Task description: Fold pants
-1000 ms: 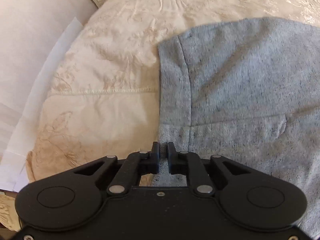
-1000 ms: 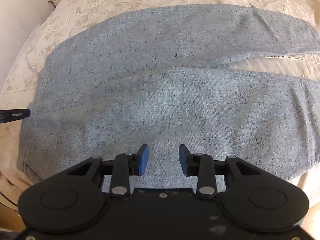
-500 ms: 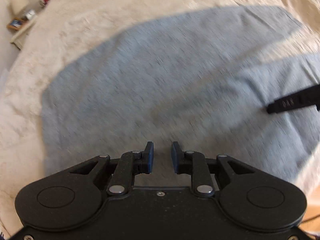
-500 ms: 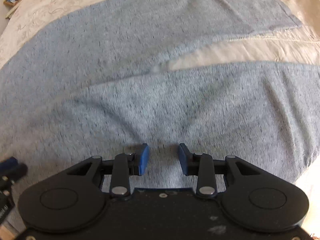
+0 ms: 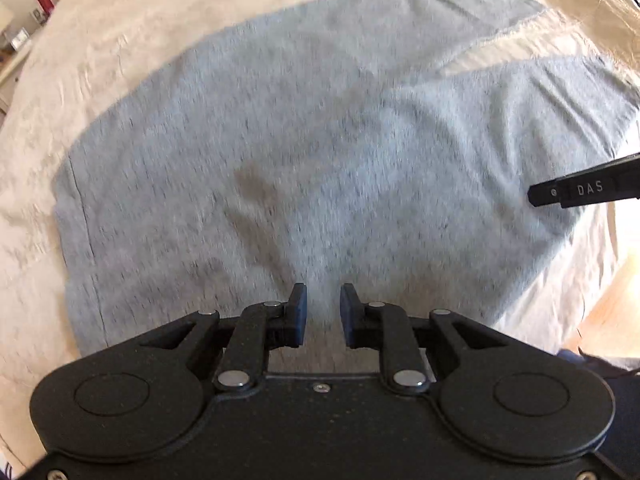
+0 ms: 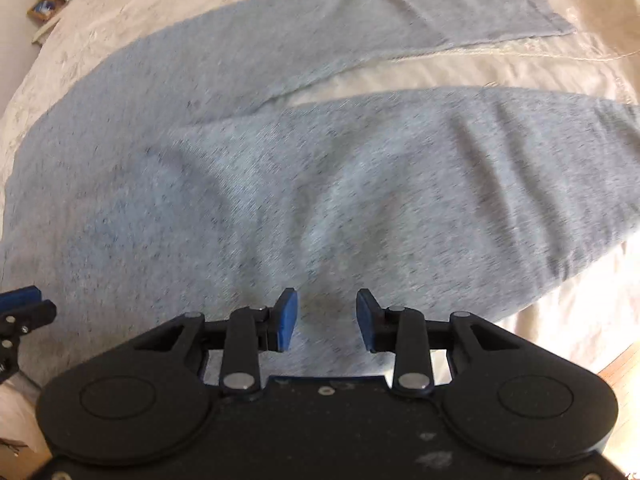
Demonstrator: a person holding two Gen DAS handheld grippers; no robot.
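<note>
The pants (image 5: 304, 152) lie flat on the bed (image 5: 120, 40), waistband at the left, both legs running off to the right with a wedge of bedspread showing between them. Nothing is folded yet, as I read it; the step in hand is to take the near edge and carry the near leg over the far one.

My left claw (image 5: 323, 312) hovers over the seat area near the waistband (image 5: 76, 208), jaws spread a little, nothing between them. To do this well I'd bring it down to the near edge close to the waistband and pinch both layers, not just the top one.

My right claw (image 6: 327, 318) sits over the near leg (image 6: 400, 184), jaws spread wider, also empty. Its finger shows at the right edge of the left view, well apart from my left claw. I'd want it further out along the leg before gripping, so the cloth between my two claws stays taut and doesn't sag mid-lift.

The soft wrinkles in the near leg may trap creases; a light outward pull before lifting should clear them. Then both claws should rise together and lay the near edge along the far leg (image 6: 360, 28).
</note>
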